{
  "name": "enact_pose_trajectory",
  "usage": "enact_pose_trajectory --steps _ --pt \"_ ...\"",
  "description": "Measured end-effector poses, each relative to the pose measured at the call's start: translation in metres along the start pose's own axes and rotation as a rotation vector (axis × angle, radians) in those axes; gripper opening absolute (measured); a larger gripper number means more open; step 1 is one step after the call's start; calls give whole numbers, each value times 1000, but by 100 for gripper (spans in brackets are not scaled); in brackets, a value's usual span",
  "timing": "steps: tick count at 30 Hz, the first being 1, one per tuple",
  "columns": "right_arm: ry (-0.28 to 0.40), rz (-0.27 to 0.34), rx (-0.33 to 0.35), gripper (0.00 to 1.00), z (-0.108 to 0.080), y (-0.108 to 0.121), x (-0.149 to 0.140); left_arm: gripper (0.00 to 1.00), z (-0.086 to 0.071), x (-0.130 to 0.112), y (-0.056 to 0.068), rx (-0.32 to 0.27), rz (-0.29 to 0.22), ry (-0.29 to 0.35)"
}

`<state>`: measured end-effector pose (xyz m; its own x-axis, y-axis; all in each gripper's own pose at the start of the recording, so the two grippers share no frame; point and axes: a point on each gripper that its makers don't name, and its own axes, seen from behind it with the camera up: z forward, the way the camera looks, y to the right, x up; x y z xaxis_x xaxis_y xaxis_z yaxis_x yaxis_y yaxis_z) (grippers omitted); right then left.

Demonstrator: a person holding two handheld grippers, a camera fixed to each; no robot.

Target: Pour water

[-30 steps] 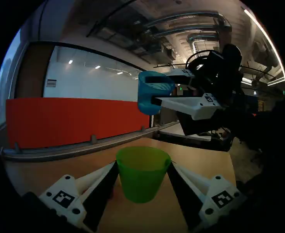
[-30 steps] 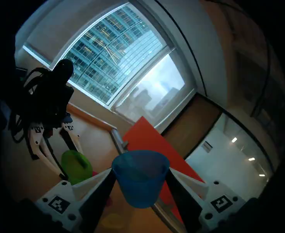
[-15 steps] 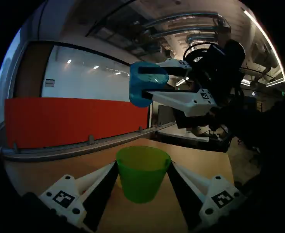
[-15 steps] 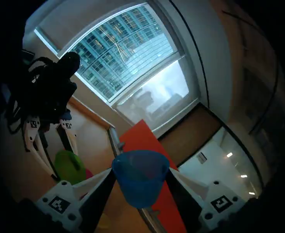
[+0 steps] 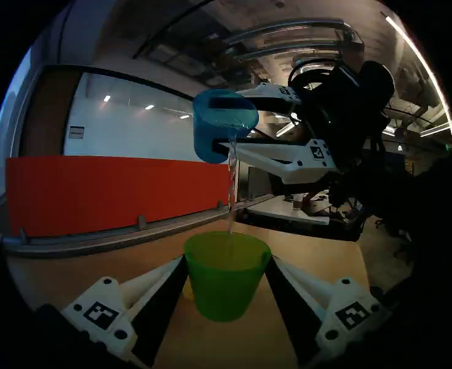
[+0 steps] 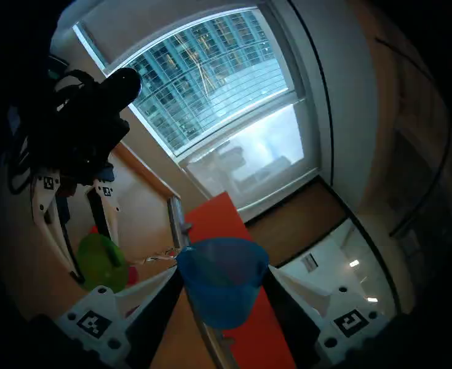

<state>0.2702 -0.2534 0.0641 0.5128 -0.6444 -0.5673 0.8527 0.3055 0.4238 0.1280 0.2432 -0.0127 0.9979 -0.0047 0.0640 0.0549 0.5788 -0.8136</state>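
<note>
In the left gripper view, a green cup stands upright between my left gripper's fingers, which are shut on it over a wooden table. Above it my right gripper holds a blue cup tipped on its side, and a thin stream of water falls from its rim into the green cup. In the right gripper view, the blue cup sits clamped between my right gripper's fingers. The green cup shows at the lower left, held by the left gripper, with a water thread running toward it.
An orange wall panel and a metal rail run behind the table. A large window looks out on tall buildings. A yellowish object lies on the table beside the green cup.
The right gripper has tilted the blue cup further and shifted it leftward over the green cup. Water now streams out of it. The left gripper and green cup have stayed still.
</note>
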Motion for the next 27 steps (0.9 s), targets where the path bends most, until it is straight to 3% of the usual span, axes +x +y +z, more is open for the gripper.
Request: enact_pose_trajectory --steps 27 --pt "-4 -121 -30 89 6 9 3 86 1 0 1 -5 -1 0"
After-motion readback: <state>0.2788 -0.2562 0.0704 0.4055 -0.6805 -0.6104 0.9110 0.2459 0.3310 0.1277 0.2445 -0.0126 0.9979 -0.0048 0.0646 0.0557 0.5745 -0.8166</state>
